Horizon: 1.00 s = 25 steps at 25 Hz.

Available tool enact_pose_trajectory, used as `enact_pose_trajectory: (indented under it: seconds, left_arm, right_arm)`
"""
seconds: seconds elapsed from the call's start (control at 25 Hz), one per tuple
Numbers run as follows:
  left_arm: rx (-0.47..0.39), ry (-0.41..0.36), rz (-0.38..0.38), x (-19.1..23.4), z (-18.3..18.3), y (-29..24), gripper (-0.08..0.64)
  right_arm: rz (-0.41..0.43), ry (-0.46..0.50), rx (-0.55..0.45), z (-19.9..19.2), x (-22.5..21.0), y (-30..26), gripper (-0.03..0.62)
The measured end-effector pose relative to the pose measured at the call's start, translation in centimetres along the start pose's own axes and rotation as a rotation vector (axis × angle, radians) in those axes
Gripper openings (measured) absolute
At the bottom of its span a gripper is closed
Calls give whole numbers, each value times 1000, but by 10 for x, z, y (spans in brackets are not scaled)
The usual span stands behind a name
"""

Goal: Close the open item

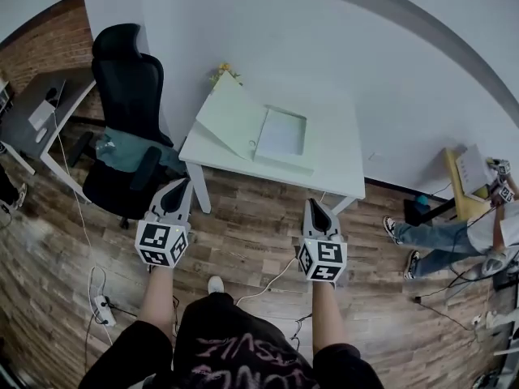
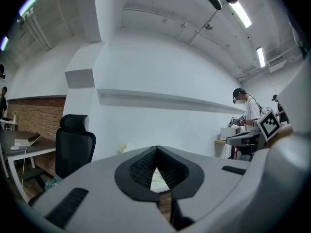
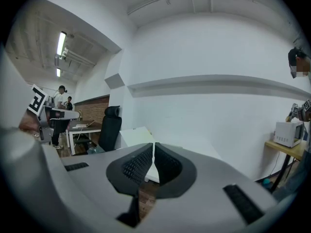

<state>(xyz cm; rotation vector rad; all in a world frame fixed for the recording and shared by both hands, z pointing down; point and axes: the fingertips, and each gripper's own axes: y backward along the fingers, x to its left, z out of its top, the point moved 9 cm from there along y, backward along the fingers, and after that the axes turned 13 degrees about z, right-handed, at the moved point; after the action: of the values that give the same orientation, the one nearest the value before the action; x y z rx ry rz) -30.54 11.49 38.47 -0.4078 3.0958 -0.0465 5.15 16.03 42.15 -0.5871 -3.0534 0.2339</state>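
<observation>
The left hand-held gripper [image 1: 178, 186] and right hand-held gripper [image 1: 313, 204] have their jaws closed on nothing. At 12 o'clock, well apart, the box [image 1: 280, 136] lies open on the surface [image 1: 342, 162].

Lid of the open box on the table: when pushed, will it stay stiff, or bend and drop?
The lid looks thin and wide, so it is probably light and may flex if pushed at one corner. It seems to lean away from the box, so it likely needs lifting before dropping shut.
</observation>
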Motion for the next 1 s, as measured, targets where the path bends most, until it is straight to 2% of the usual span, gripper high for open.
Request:
enact_pose_trajectory:
  seconds: [0.2,0.44,0.72,1.0]
  left_arm:
    - [-12,-20,-44,30,8,-45,12]
    - [3,-5,-73,56,0,-83,12]
    - [2,-7,-97,61,-3,-120,12]
    - [20,-13,-98,56,-6,-164,12]
  right_arm:
    - [-55,-7,9,11,1,-38,28]
    - [-92,-8,18,10,3,-71,28]
    - [-109,-8,9,14,-11,-101,28]
    - [-84,-10,2,15,-38,-143,28]
